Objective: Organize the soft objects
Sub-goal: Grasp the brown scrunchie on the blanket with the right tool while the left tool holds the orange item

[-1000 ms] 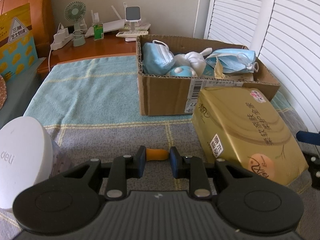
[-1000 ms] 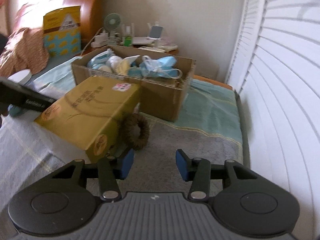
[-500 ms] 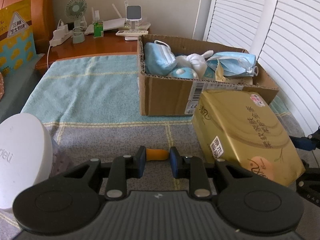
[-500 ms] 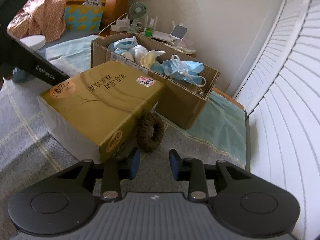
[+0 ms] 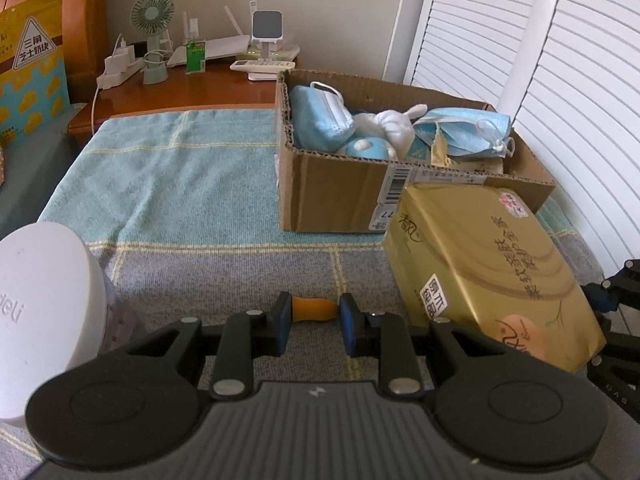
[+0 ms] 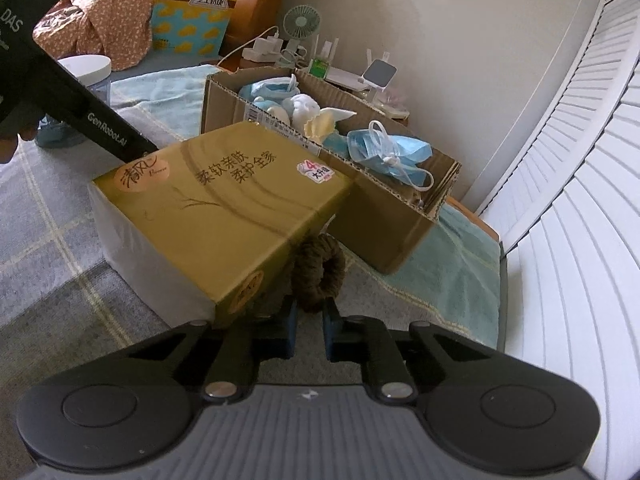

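In the left wrist view my left gripper [image 5: 312,322] is shut on a small orange object [image 5: 313,309], held just above the grey blanket. In the right wrist view my right gripper [image 6: 309,322] is shut on the lower edge of a brown knitted scrunchie [image 6: 320,272], which stands against the side of a gold tissue pack [image 6: 224,208]. Behind the pack is an open cardboard box [image 6: 384,220] holding blue face masks [image 6: 390,152], a white soft toy [image 6: 302,106] and other soft items. The same box [image 5: 332,188] and pack [image 5: 480,268] show in the left wrist view.
A jar with a white lid [image 5: 44,308] stands close at the left. The bedside table [image 5: 180,92] behind carries a small fan [image 5: 153,24], chargers and a phone stand. White louvred doors [image 6: 560,220] run along the right. The left tool's black body [image 6: 80,108] crosses the right wrist view.
The right gripper moved in on the scrunchie, rolled, and shut on its lower edge. The left gripper kept still with the orange object in it.
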{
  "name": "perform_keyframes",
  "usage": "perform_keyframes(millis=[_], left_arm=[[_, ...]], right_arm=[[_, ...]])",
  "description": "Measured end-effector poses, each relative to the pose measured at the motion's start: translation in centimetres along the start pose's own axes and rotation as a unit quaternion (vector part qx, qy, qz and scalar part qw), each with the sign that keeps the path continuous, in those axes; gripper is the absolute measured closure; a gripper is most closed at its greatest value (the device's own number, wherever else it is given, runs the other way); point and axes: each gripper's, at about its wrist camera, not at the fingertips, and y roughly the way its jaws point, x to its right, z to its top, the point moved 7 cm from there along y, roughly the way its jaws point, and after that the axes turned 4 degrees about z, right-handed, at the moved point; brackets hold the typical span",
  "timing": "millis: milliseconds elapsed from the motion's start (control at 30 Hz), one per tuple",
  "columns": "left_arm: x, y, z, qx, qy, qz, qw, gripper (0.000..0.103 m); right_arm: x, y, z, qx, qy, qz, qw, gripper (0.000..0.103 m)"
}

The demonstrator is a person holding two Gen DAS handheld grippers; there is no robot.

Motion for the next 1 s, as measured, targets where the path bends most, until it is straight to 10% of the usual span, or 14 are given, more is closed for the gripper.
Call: perform_keyframes(millis=[1000], left_arm=[[0.1,0.0,0.1,0.001,0.001,-0.001,1.0,0.079]], right_arm=[[0.3,-0.9,-1.5,-0.019,0.007,-0.047,0.999,0.073]])
